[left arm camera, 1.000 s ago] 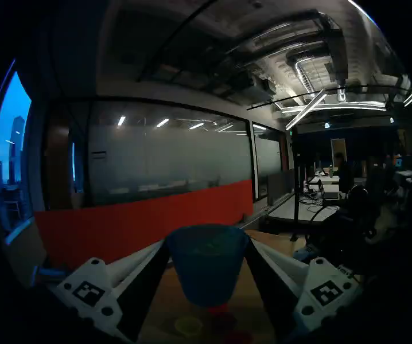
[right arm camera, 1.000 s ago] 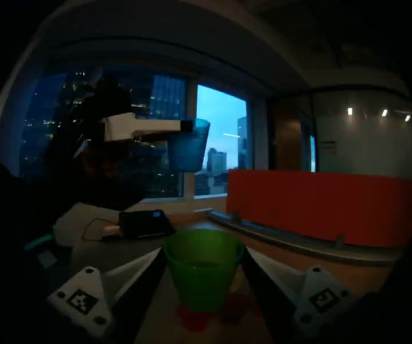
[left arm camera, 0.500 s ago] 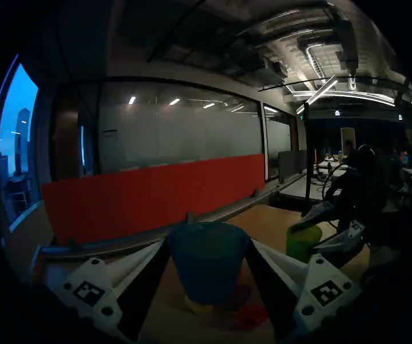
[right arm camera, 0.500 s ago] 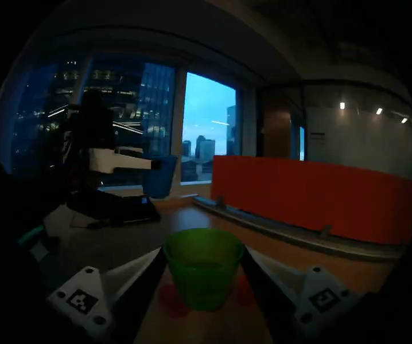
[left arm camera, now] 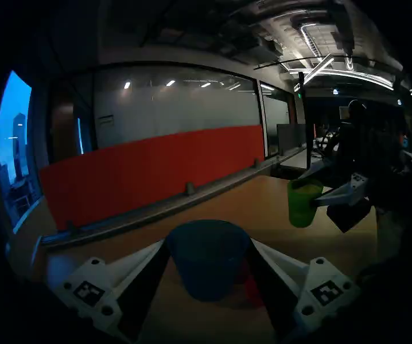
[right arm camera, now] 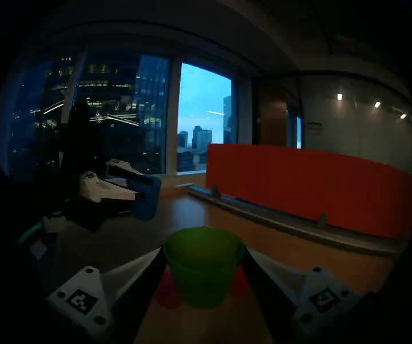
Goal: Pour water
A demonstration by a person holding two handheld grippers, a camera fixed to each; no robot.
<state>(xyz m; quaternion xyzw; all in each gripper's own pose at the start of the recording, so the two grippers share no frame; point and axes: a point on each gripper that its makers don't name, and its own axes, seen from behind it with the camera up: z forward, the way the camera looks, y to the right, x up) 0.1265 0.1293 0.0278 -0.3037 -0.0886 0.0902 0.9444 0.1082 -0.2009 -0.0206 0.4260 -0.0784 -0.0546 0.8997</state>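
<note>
In the left gripper view, my left gripper (left arm camera: 209,261) is shut on a blue cup (left arm camera: 208,258), held upright just above the wooden table (left arm camera: 252,200). Farther right in that view, the right gripper (left arm camera: 312,198) holds a green cup (left arm camera: 302,202). In the right gripper view, my right gripper (right arm camera: 204,268) is shut on the green cup (right arm camera: 203,265), upright above the table (right arm camera: 206,218). At the left of that view, the left gripper (right arm camera: 140,192) grips the blue cup (right arm camera: 147,198) low over the table. The room is dim, and I cannot tell whether water is in either cup.
Red dots (right arm camera: 166,289) mark the table under the green cup. A red panel (left arm camera: 148,169) with a rail runs along the table's far edge. Windows (right arm camera: 203,117) show a city at dusk. A person (left arm camera: 358,135) stands behind the right gripper.
Both cups have come down toward the table. The blue cup dropped from high in front of the window to just above the tabletop. The green cup has come into the left gripper view.
</note>
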